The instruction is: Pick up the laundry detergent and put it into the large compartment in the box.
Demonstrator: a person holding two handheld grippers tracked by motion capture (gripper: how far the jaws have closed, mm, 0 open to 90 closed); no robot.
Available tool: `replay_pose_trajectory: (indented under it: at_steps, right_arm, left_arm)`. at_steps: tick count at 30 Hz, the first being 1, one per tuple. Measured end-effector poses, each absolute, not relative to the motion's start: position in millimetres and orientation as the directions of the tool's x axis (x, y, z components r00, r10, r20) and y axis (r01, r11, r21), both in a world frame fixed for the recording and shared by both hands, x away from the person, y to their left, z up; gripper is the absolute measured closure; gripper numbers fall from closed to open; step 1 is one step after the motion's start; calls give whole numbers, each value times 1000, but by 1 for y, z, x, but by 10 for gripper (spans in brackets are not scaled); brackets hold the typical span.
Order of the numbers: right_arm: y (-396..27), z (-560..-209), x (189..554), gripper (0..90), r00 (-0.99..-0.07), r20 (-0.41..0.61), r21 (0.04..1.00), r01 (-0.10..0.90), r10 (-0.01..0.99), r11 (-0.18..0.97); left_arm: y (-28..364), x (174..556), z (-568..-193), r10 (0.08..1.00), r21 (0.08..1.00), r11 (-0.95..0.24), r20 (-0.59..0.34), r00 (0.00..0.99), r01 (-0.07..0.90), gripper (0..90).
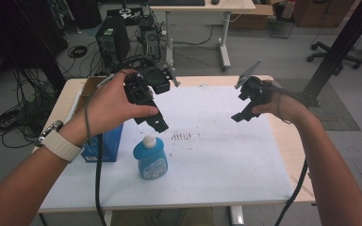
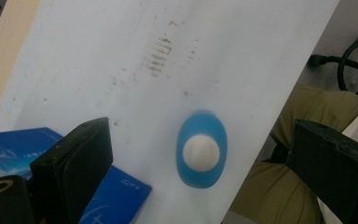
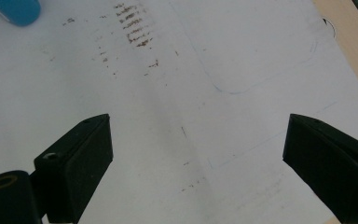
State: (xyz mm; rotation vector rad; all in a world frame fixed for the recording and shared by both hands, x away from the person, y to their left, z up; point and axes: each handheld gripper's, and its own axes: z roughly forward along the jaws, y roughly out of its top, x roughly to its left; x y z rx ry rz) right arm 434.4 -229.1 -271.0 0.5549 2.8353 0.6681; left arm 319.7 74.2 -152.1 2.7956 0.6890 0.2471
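Above blue bottle (image 2: 201, 148), left gripper (image 1: 153, 120) wide

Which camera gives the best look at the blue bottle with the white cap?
The high view: the blue bottle stands upright, its side and label visible. The left gripper view shows it from above, cap and shoulders. The right gripper view catches a blue edge at the top-left corner.

Black left claw (image 1: 154, 123), black right claw (image 1: 239, 116), trailing black cables, white wristwatch (image 1: 59, 141), olive trousers (image 2: 279, 186)

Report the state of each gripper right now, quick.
Left gripper: open, holding nothing, poised above the blue bottle.
Right gripper: open, holding nothing, above the white sheet.
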Motion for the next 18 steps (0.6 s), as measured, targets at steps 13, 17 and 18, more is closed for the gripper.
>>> replay_pose_trajectory:
  at_steps: [13,17,18]
  right_arm:
    - [-228,-272,433,82,-916,-84,460,314,392,831]
    - [-227,-273,434,82,-918,-83,459,311,389,832]
    - [-227,-273,434,82,-918,-83,458,311,388,833]
  left_arm:
    - [82,319,-164,484,285,-848,72,872,447,69]
    - [84,320,-169,481,273,-851,63,875,448,70]
    - [84,320,-171,481,271,-851,61,875,449,70]
